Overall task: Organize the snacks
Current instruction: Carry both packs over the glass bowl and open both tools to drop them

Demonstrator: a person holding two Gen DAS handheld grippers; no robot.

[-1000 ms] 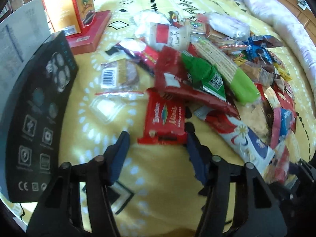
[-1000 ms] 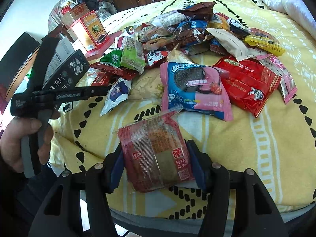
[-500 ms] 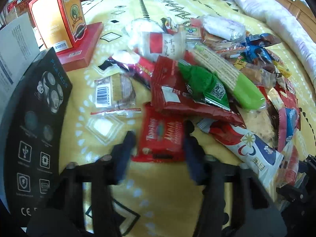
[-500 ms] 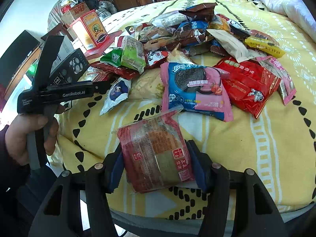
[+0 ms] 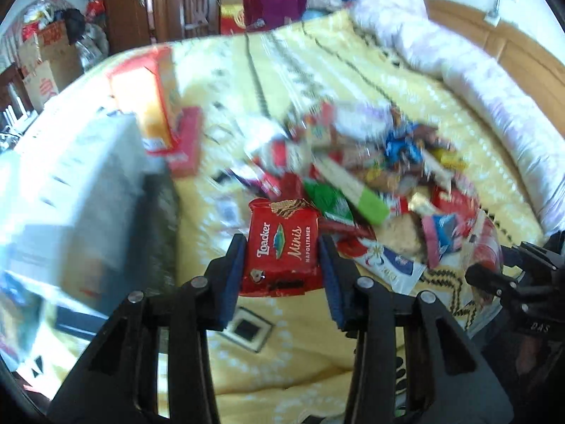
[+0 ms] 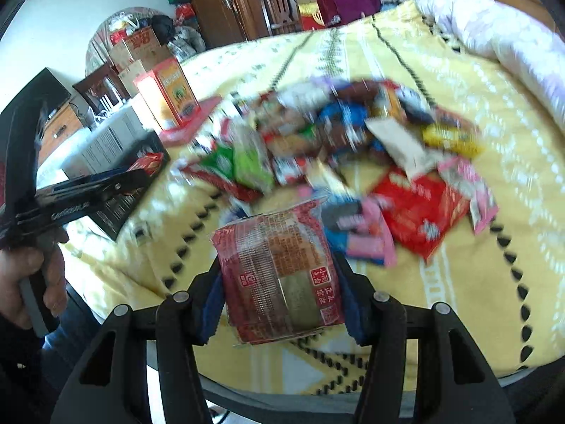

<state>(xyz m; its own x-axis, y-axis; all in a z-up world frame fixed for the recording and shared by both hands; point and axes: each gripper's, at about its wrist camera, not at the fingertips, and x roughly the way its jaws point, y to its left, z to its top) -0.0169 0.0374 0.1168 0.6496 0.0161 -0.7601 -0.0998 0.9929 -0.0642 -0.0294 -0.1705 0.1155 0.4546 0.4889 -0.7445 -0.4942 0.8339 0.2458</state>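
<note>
My left gripper (image 5: pixel 282 259) holds a red wafer pack (image 5: pixel 280 236) off the yellow bedspread (image 5: pixel 300 335); its jaws are still closing, with the blue pads pressed on both sides of the pack. My right gripper (image 6: pixel 279 275) is shut on a red cake packet with a clear window (image 6: pixel 279 265), also lifted clear of the bedspread. The snack pile (image 5: pixel 370 176) lies beyond both grippers and is blurred. In the right wrist view a hand (image 6: pixel 39 275) carries the left gripper (image 6: pixel 91 194) at the left, the red pack (image 6: pixel 148 164) at its tip.
An orange carton (image 5: pixel 148 106) stands on a flat red box (image 5: pixel 189 141) at the back left. A dark box with a white side (image 6: pixel 116 155) lies along the left bed edge. A rolled pale quilt (image 5: pixel 476 81) runs along the right. Furniture and cartons (image 6: pixel 141 46) crowd the room behind.
The left jaws closed onto the red wafer pack and lifted it off the bed. The right gripper rose too, its cake packet still gripped. Both views now look further across the room.
</note>
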